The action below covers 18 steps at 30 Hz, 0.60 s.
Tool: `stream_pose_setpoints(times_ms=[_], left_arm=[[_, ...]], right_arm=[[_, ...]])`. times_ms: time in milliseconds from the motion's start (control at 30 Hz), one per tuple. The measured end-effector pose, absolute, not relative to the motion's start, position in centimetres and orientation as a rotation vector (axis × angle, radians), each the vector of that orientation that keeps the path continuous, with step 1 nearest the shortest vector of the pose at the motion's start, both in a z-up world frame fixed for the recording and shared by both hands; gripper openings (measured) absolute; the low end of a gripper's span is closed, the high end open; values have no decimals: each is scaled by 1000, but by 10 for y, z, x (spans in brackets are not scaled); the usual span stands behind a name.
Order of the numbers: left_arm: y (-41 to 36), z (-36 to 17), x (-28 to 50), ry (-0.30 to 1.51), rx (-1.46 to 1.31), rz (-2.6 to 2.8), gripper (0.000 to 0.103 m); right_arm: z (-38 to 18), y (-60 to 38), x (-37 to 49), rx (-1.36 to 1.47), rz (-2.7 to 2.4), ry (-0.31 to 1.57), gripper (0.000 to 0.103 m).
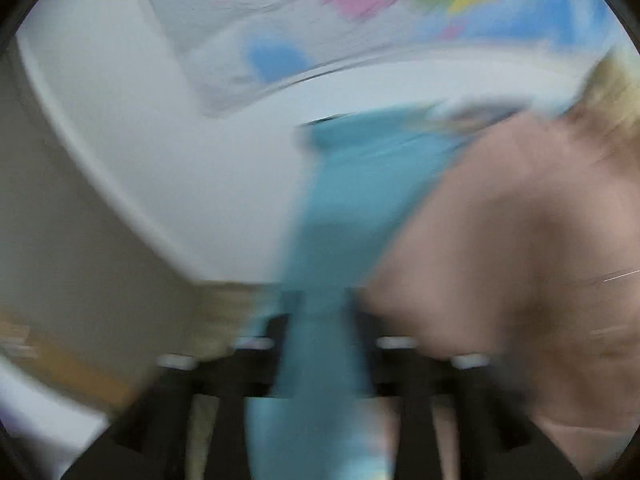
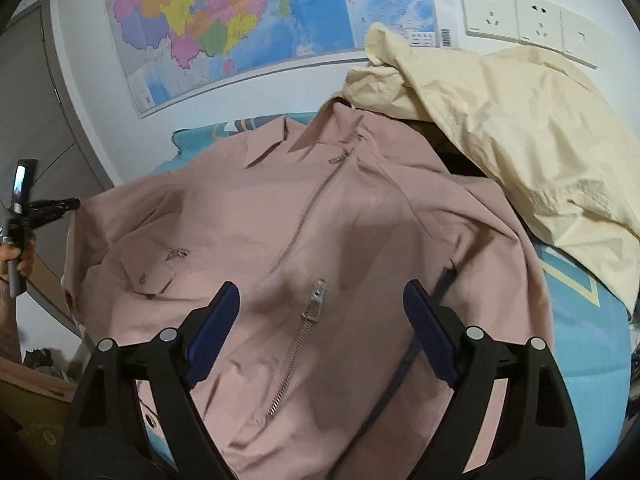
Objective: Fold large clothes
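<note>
A pink zip-up jacket (image 2: 320,240) lies front up, spread on a blue bed sheet (image 2: 580,340), collar toward the wall. My right gripper (image 2: 320,300) hovers open above its lower front, blue pads (image 2: 216,332) either side of the zipper, holding nothing. My left gripper (image 2: 56,204) shows in the right wrist view beside the jacket's left edge. The left wrist view is heavily blurred: the pink jacket (image 1: 520,240) fills the right, blue sheet (image 1: 352,200) runs down the middle between the dark fingers (image 1: 280,344). Whether they are open or shut cannot be made out.
A cream jacket (image 2: 500,140) lies crumpled at the back right, overlapping the pink one's shoulder. A colourful map (image 2: 240,28) and wall sockets (image 2: 520,12) are on the white wall behind. A grey door (image 2: 32,120) stands at left.
</note>
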<state>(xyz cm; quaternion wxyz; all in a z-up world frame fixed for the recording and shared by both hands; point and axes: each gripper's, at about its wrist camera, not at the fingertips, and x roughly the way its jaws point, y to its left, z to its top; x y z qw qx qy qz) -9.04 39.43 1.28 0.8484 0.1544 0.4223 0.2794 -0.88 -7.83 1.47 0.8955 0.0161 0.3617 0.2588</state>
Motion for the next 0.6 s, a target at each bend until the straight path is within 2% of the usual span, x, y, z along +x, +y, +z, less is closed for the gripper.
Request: stream_pose_setpoints(times_ms=[167,233,300,333,433,600], left_arm=[[387,-3,-94,917,289,520,56],[377,12,-106,879,152,344,66],[362,27,-118,804,76,155,82],[347,32,-123,770,63,43,84],[307,20,-125,786,99,-141,85],[274,-34,-98,957,150,-201,87]], right_arm=[[4,-90,-26,54,557,800,89],[-3,-95,-35,84,575,827,91],[-12,-99,-44,107,579,853,92],[-16,-101,-48,121,586,870,92],[-27,-108,-61,178,624,894,92],[-46,-101,-72,258,717,928,92]])
